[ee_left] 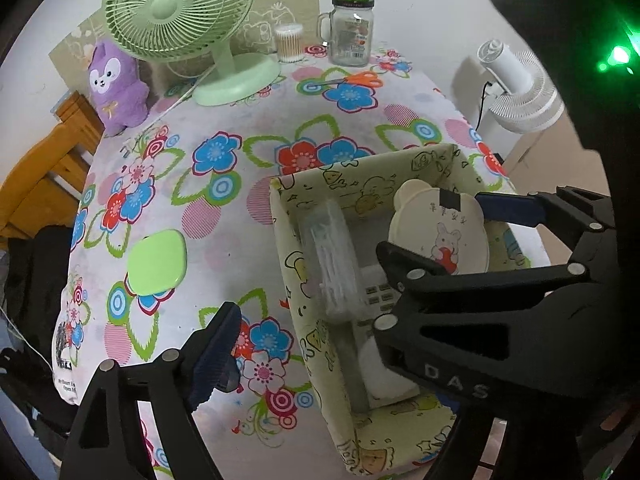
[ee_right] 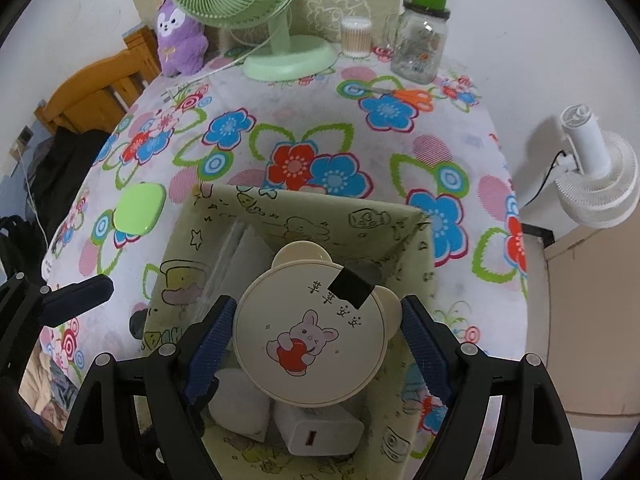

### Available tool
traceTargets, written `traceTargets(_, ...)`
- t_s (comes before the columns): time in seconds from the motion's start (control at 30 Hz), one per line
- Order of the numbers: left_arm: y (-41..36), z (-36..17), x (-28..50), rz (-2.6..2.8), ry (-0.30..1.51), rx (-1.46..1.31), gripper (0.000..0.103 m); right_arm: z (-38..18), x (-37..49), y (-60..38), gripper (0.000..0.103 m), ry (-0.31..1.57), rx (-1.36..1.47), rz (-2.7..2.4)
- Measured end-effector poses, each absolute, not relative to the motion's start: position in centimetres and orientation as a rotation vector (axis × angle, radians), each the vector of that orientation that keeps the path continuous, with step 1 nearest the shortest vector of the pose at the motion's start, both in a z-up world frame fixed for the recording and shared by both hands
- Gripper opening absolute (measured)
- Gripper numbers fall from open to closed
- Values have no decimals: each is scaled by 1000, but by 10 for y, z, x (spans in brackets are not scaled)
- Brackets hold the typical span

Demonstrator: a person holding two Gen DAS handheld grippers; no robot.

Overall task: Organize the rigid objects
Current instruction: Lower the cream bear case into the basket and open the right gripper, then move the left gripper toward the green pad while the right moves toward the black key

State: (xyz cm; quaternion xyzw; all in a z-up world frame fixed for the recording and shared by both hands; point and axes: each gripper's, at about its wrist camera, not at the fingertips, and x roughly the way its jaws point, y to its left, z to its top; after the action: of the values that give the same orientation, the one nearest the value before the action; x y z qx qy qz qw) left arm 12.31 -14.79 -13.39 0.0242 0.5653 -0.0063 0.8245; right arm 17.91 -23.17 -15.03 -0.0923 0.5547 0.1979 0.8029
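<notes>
The counter [ee_right: 400, 152], draped in a white cloth printed with big red, blue and green flowers, carries everything. The landmark is the open pale-yellow fabric storage box with cartoon drawings [ee_right: 304, 216], standing near the counter's front edge. Well behind the box, at the back of the counter, stands a mint-green plastic desk fan [ee_right: 256, 12], with a purple plush toy [ee_right: 180, 36] to its left and a clear glass jar with a green cap [ee_right: 422, 36] to its right; a round tub of cotton swabs [ee_right: 355, 38] sits between fan and jar. Orange-handled scissors [ee_right: 404, 94] lie on the cloth in front of the jar. Left of the box, apart from it, lies a flat lime-green rounded-square case [ee_right: 138, 208].

Over the box, the right gripper [ee_right: 316, 344] grips a cream round bear-eared tin with a rabbit picture [ee_right: 310, 332], its blue pads on either side of it. Beneath, inside the box, lie a white charger block [ee_right: 316, 428], a clear plastic packet [ee_left: 330, 256] and a calculator [ee_left: 380, 300].

The left gripper [ee_left: 360, 272] stands wide open, empty, straddling the box's left wall.
</notes>
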Motion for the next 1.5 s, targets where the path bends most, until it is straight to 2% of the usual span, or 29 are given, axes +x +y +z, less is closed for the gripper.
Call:
traceTargets(0.2,-149,-138,130,-17,1221,54,87,-156,185,-227,85,1195,-195,449)
traceTargets(0.33,-147,-139,133,-19,1225,61,87,-154,187,-228,90,1194,-180,433)
traceTargets(0.7,-147,-133,133,-38,1206,83,88,-140,179,-242,92,1187,-101,426)
traceTargets(0.8,-146,-130,129,-35,1196,80,88,-135,175,-244,96,1175,-113,413)
traceTargets(1.5,-87,-109,102,-132,1142,94,90,-107,137,-211,96,1140,-54,262)
